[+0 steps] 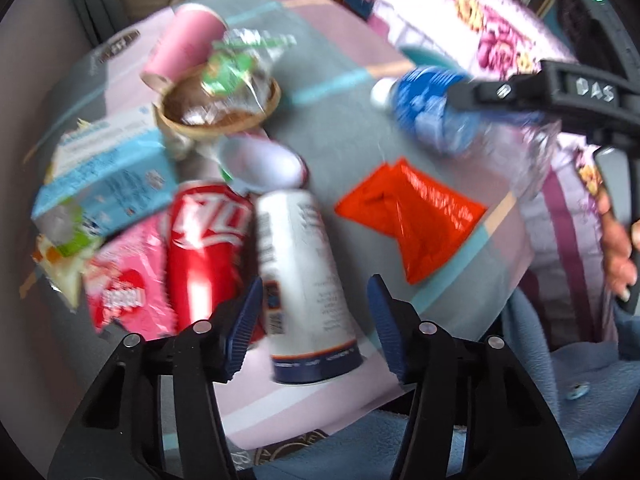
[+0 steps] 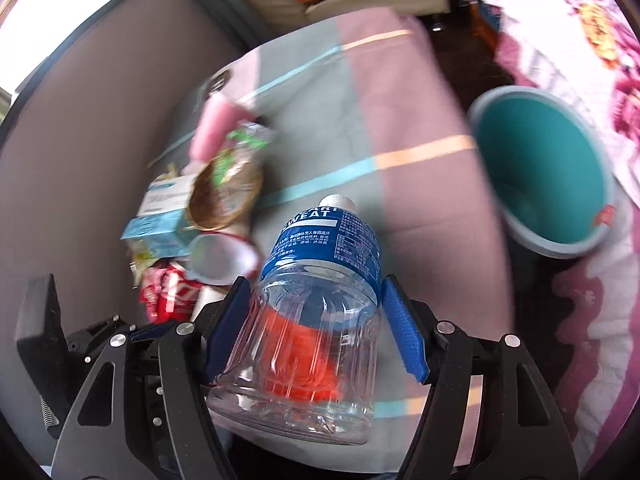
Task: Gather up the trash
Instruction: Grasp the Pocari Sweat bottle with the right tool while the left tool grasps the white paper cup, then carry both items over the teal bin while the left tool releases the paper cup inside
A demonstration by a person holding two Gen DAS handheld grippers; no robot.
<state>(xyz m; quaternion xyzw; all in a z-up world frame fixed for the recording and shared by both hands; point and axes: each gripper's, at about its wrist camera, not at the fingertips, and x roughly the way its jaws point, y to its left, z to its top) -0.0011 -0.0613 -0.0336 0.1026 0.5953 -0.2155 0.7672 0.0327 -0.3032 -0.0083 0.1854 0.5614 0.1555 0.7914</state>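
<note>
A clear plastic bottle with a blue label is pinched between the two blue pads of the right gripper. The bottle is held off the striped cloth, with its white cap pointing away from the camera. The teal bin is seen up and to the right of the bottle, well apart from it, with its mouth open. The bottle is not yet over the bin.

The left gripper is spread wide and nothing is held in it. A white can lies between its pads, but no touching can be made out. A red can lies just left of the white can, right beside it. An orange wrapper lies to the right of the white can. More trash is piled beyond the white can: a small cup on its side, a brown bowl with a crinkly bag in it, a pink cup and a light blue box.

The bottle is smooth and round, so it could be squeezed out of the pads and dropped short of the bin. If it is let go too early, the rim could be hit and the bottle bounced onto the floor. The white can could be rolled away if only one pad is pushed against it, and the red can could be bumped too.
</note>
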